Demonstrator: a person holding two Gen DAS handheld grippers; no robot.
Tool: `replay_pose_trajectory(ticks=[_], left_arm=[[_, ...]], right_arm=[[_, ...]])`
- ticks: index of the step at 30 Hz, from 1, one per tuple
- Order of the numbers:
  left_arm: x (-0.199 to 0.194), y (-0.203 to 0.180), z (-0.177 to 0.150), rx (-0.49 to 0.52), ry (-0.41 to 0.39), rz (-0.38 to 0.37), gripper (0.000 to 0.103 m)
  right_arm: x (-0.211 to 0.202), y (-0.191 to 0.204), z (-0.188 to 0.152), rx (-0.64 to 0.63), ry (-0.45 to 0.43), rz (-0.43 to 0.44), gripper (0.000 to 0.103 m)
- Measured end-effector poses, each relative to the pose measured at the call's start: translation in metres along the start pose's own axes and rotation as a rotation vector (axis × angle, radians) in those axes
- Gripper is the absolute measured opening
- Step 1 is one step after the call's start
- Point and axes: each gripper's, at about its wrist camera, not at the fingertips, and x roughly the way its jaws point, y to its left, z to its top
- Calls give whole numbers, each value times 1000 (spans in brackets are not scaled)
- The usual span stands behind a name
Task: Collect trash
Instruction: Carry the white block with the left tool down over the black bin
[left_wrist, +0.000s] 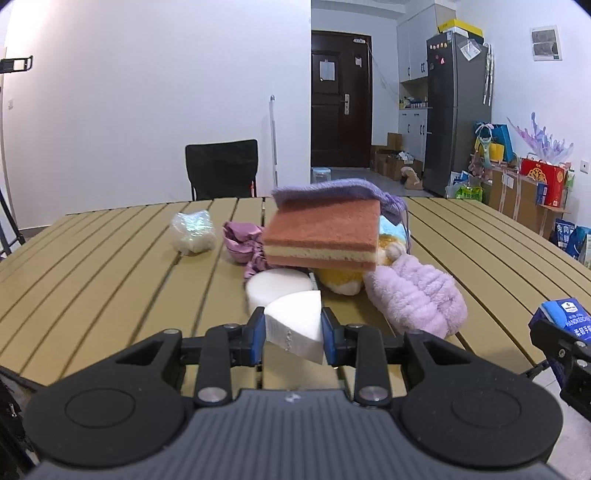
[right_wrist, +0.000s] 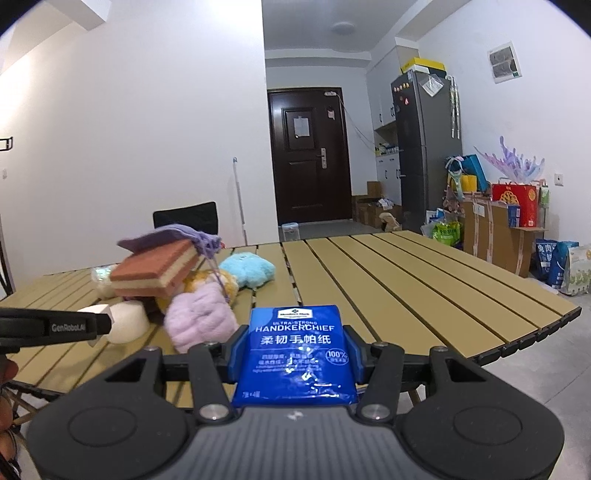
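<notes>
Now both tongs hold trash, and lots more waits on the table.
Up close, the left gripper squeezes a white foam wedge and the right gripper squeezes a blue tissue pack. Farther off, a sponge, a round foam piece and soft toys sit on the table; I see no bin.

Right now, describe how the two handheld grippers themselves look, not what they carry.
Both are alike: the left gripper and right gripper each have a dark grey ribbed body, two round black discs, black linkage bars with silver bolts, and blue pads on black fingers. In the right wrist view, the left gripper's finger bears white "GenRobot.AI" lettering. No cables or sleeves show.
</notes>
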Motion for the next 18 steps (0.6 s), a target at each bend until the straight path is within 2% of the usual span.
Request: replay_pose_trajectory(ticks=[6, 18], left_arm=[[-33, 24, -3, -37, -23, -35, 31], [-104, 59, -18, -42, -52, -2, 31]], right_arm=[[-27, 10, 3, -20, -32, 13, 51], [-92, 11, -18, 43, -12, 32, 51]])
